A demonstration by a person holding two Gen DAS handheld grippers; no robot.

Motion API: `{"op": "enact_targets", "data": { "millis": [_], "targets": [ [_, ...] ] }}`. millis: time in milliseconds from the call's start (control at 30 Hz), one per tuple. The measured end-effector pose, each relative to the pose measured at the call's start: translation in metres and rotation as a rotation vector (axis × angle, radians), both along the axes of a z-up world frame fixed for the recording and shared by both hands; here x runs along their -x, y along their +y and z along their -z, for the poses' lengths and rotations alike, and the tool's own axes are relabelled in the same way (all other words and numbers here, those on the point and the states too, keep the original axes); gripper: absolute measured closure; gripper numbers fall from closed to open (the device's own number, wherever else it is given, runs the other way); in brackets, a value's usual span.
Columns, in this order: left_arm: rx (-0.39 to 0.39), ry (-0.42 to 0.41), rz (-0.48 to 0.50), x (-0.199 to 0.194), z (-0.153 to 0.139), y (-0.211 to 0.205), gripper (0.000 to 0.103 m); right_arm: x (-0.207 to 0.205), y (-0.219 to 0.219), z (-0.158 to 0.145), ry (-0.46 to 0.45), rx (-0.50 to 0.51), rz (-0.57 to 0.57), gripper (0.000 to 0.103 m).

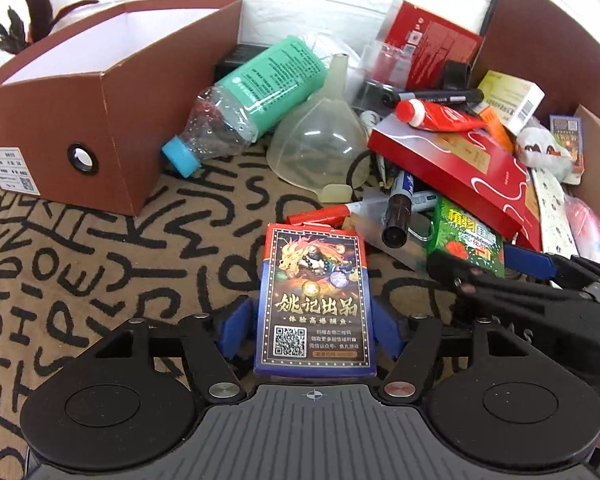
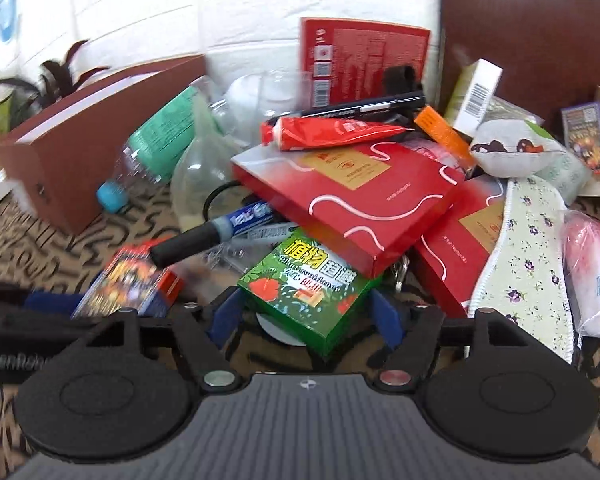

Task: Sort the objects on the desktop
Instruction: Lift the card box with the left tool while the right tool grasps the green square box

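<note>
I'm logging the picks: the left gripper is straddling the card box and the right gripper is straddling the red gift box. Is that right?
Not quite. In the right wrist view the right gripper straddles the green box, not the red gift box. The left gripper does straddle the card box.

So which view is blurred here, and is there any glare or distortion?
Left wrist view: sharp, card box print legible, small highlights on the funnel. Right wrist view: motion-smeared at left, bottle soft, green box fairly readable. Both bend at the fisheye edges.
</note>
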State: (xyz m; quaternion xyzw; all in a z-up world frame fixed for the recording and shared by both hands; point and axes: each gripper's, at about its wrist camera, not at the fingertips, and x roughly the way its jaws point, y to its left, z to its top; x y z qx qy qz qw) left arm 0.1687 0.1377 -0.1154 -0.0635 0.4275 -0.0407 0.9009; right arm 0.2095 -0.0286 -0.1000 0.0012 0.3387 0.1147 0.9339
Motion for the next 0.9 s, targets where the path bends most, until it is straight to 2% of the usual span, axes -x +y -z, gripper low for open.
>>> {"op": "enact_targets", "data": {
  "millis": [100,133,167,500,567,600,633,667,733,800,833,900],
  "targets": [
    [-0.022,0.000,0.015,-0.001,0.001,-0.003,0.026,-0.003,0.001,0.002,0.006,0.000,0.016,0.028],
    [-0.030,-0.001,0.021,-0.001,0.001,-0.005,0.036,-0.001,0.000,0.001,0.005,0.005,0.011,0.032],
    [-0.036,-0.003,0.025,0.000,0.000,-0.006,0.040,0.000,-0.002,0.001,0.005,0.008,0.006,0.035],
    [-0.040,0.013,0.093,0.025,-0.001,-0.025,0.040,0.024,-0.023,-0.006,0.044,0.010,-0.026,0.064],
    [-0.051,0.011,0.089,0.031,0.000,-0.027,0.040,0.026,-0.025,-0.009,0.040,-0.003,-0.015,0.060],
    [-0.049,0.011,0.081,0.032,0.000,-0.027,0.040,0.026,-0.026,-0.012,0.030,-0.016,-0.010,0.053],
    [-0.041,0.012,0.072,0.033,-0.001,-0.025,0.040,0.026,-0.024,-0.014,0.016,-0.023,-0.005,0.038],
    [-0.032,0.014,0.066,0.033,-0.001,-0.024,0.040,0.026,-0.022,-0.017,-0.002,-0.019,0.000,0.034],
    [-0.022,0.017,0.061,0.032,-0.002,-0.022,0.038,0.023,-0.013,-0.019,-0.021,0.002,0.009,0.034],
    [-0.025,0.017,0.067,0.032,-0.001,-0.022,0.034,0.014,-0.008,-0.016,-0.003,0.010,0.034,0.034],
    [-0.027,0.016,0.069,0.032,-0.001,-0.023,0.027,0.010,-0.006,-0.013,0.009,0.008,0.046,0.034],
    [-0.041,0.010,0.065,0.031,0.001,-0.026,0.025,0.005,-0.006,-0.007,0.017,-0.018,0.064,0.031]
  ]
}}
